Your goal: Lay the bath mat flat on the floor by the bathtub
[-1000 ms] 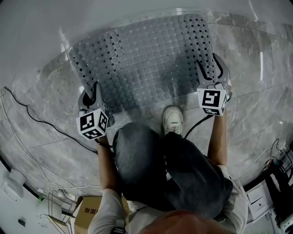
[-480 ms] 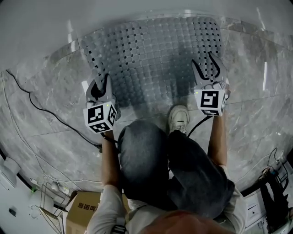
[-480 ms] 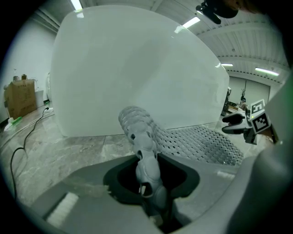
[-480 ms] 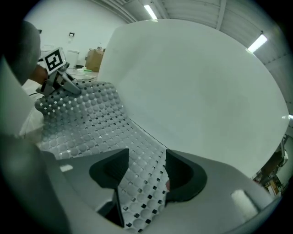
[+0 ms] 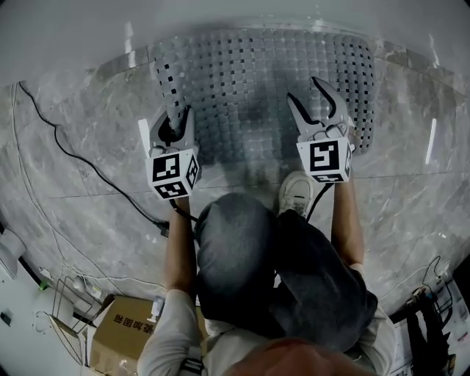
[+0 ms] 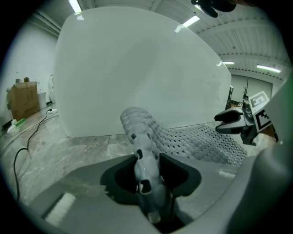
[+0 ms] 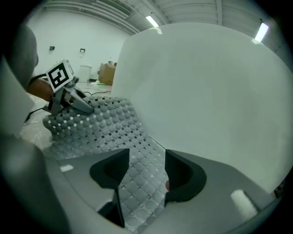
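Observation:
The grey perforated bath mat (image 5: 264, 81) lies on the marble floor against the white bathtub (image 5: 220, 18). Its left edge (image 6: 144, 151) stands folded up between the jaws of my left gripper (image 5: 174, 126). Those jaws have just been opening, and dark gaps show on both sides of the fold. My right gripper (image 5: 317, 99) hovers over the mat's right part, jaws spread wide. In the right gripper view the flat mat (image 7: 100, 123) runs under and between its jaws, and the left gripper (image 7: 68, 98) shows at the far end.
A black cable (image 5: 73, 165) snakes over the floor at the left. A cardboard box (image 5: 121, 334) and wire racks sit behind the person. The person's white shoe (image 5: 297, 192) stands just short of the mat's near edge. The tub wall (image 6: 137, 68) rises right behind the mat.
My right gripper has slid leftward from the mat's right edge to above its surface. The mat now lies flatter and closer along the tub. The left gripper has stayed at the left edge.

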{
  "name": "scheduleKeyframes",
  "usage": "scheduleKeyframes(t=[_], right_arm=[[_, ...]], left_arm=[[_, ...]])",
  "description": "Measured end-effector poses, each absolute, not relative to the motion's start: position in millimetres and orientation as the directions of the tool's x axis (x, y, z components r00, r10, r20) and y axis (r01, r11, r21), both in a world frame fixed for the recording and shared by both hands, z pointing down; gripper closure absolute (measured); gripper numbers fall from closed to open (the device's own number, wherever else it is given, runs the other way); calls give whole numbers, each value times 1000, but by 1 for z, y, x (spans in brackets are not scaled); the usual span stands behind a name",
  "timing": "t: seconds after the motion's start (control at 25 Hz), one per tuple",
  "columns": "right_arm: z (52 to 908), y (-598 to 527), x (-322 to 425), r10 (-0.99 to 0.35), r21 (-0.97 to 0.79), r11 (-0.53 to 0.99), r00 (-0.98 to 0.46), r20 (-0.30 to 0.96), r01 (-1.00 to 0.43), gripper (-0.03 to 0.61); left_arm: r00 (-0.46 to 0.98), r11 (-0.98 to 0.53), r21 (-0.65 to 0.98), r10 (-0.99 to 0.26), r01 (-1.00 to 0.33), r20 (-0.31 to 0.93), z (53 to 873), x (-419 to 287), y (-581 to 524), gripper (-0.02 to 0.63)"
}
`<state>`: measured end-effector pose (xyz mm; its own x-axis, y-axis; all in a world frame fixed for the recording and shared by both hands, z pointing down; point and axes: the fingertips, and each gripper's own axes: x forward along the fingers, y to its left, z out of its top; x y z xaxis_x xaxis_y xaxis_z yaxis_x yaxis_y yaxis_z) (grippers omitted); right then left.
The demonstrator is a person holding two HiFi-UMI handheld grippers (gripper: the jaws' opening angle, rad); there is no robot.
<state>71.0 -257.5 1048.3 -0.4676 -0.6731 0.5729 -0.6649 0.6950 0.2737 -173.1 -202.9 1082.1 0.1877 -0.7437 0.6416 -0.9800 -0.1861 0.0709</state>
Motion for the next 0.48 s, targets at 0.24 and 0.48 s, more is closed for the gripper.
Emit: scheduleKeyframes(t=[0.24, 0.48], right_arm=[[1049, -256, 49, -647, 251, 725, -510, 567, -641, 328], [1051, -256, 42, -632, 245, 741, -526, 569, -625, 328]], left_arm=[[147, -148, 56, -725, -987, 673, 1097, -189, -205, 446], [93, -119, 8, -730, -993, 678, 1099, -197, -204, 416]])
